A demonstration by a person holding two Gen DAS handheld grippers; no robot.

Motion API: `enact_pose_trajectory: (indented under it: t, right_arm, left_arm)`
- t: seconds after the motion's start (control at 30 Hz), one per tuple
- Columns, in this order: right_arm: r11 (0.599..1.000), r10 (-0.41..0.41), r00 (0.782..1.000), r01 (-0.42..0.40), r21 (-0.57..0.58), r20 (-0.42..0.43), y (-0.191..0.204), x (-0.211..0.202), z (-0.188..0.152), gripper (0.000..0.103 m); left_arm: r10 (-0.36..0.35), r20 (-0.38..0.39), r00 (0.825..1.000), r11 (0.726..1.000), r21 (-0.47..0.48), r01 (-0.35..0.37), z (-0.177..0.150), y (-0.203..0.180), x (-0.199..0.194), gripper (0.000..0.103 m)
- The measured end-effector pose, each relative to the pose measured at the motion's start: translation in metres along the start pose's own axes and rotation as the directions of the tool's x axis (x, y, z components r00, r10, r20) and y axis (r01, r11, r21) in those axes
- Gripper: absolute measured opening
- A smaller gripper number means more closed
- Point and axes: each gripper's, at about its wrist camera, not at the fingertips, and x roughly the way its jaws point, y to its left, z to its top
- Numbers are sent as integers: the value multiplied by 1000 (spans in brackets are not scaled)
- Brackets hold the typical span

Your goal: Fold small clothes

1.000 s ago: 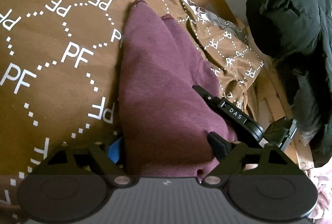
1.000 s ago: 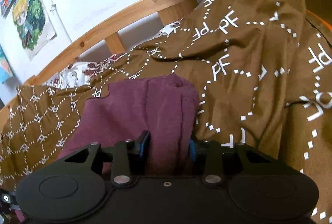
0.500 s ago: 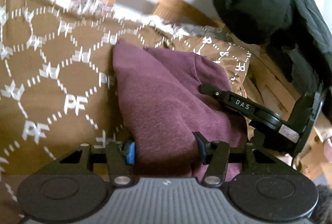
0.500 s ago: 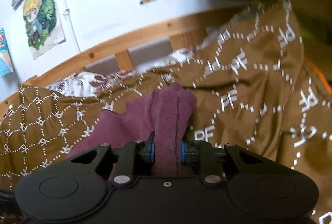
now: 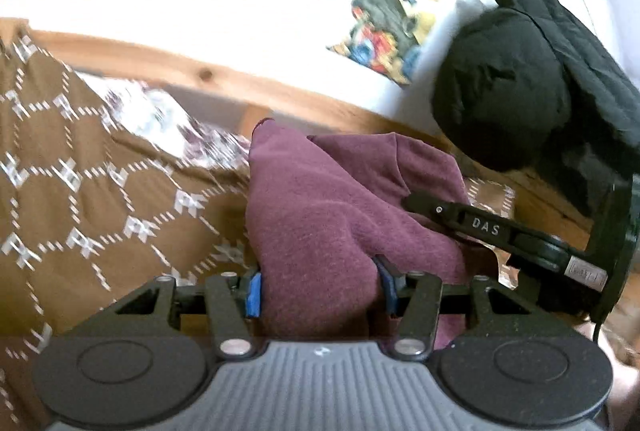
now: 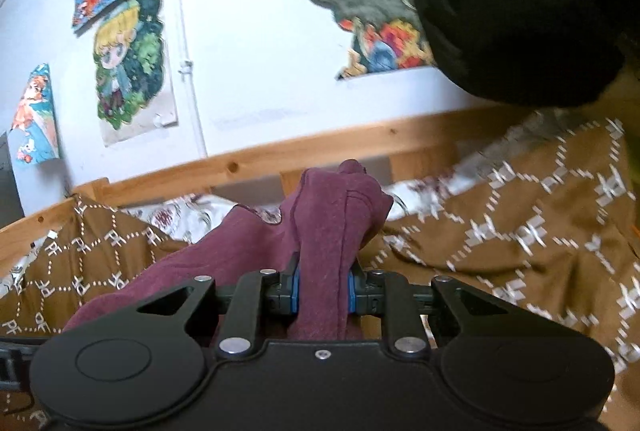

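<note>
Item: maroon fleece garment (image 5: 320, 215), small, soft and thick; one end bunched between the blue pads (image 5: 253, 296) of the left gripper (image 5: 320, 291), the other pinched in the right gripper (image 6: 322, 291). Both claws have clamped onto the cloth, the left around a fat wad, the right on a narrow doubled fold. Location: lifted clear in the foreground over the brown PF-patterned bedspread (image 5: 80, 199), its far end near the wooden bed rail (image 6: 248, 163).

Nearby: black padded jacket (image 5: 520, 83) hanging at the wall beside cartoon posters (image 6: 128, 63).

Step in hand, as judged: raising the garment by two ends to straighten it before folding. Handling notes: keep both grips level and draw them apart until the fabric hangs flat; avoid snagging the bedspread; lay it down smooth before the first fold
</note>
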Motion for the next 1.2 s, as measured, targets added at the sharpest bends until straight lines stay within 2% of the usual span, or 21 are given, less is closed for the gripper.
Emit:
enact_pose_trajectory:
  t: [0.1, 0.17, 0.23, 0.3, 0.4, 0.53, 0.6, 0.73, 0.8, 0.9, 0.93, 0.97, 1.03, 1.1, 1.2]
  right_arm:
    - [999, 28, 1000, -28, -32, 7, 12, 26, 7, 22]
    - [998, 53, 999, -53, -40, 2, 19, 45, 10, 22]
    - [996, 76, 997, -76, -44, -15, 25, 64, 9, 22]
    - [995, 77, 996, -79, -68, -43, 32, 82, 4, 22]
    - [995, 57, 993, -66, -78, -107, 37, 107, -13, 22]
    - [999, 5, 986, -12, -37, -164, 26, 124, -35, 24]
    - [1000, -7, 986, 11, 24, -169, 19, 127, -41, 31]
    - [999, -36, 985, 41, 26, -171, 21, 126, -48, 39]
    - [998, -51, 983, 57, 25, -177, 23, 125, -49, 53]
    - [996, -76, 980, 85, 38, -185, 23, 119, -50, 68]
    - [995, -84, 979, 92, 36, -186, 24, 115, -51, 70]
    - [994, -92, 978, 100, 33, -186, 24, 112, -51, 75]
    - [993, -103, 978, 113, 40, -184, 23, 104, -51, 84]
    - [991, -115, 977, 126, 51, -178, 23, 95, -49, 96]
    - [989, -127, 979, 137, 55, -157, 22, 78, -43, 102]
  left_arm:
    - [80, 58, 995, 996, 36, -82, -1, 5, 5, 58]
    - [142, 68, 988, 988, 45, -145, -4, 8, 11, 58]
    - [174, 41, 984, 984, 37, -175, -8, 13, 21, 58]
    - [192, -17, 981, 981, 8, -192, -13, 21, 33, 58]
    - [198, -100, 975, 976, -68, -206, -17, 35, 46, 59]
    - [188, -125, 974, 971, -123, -203, -19, 45, 47, 65]
    - [212, -135, 968, 967, -115, -228, -21, 44, 48, 68]
    - [232, -162, 959, 955, -148, -256, -23, 50, 48, 75]
    - [215, -175, 961, 950, -191, -247, -23, 55, 48, 77]
    - [211, -189, 959, 941, -226, -251, -23, 61, 47, 83]
    - [211, -193, 958, 940, -230, -253, -23, 61, 47, 85]
    - [212, -196, 957, 939, -230, -255, -23, 61, 47, 87]
    - [217, -212, 953, 939, -222, -263, -20, 61, 48, 98]
    - [226, -211, 951, 942, -200, -268, -19, 57, 47, 100]
    - [229, -192, 954, 954, -152, -259, -15, 49, 42, 102]
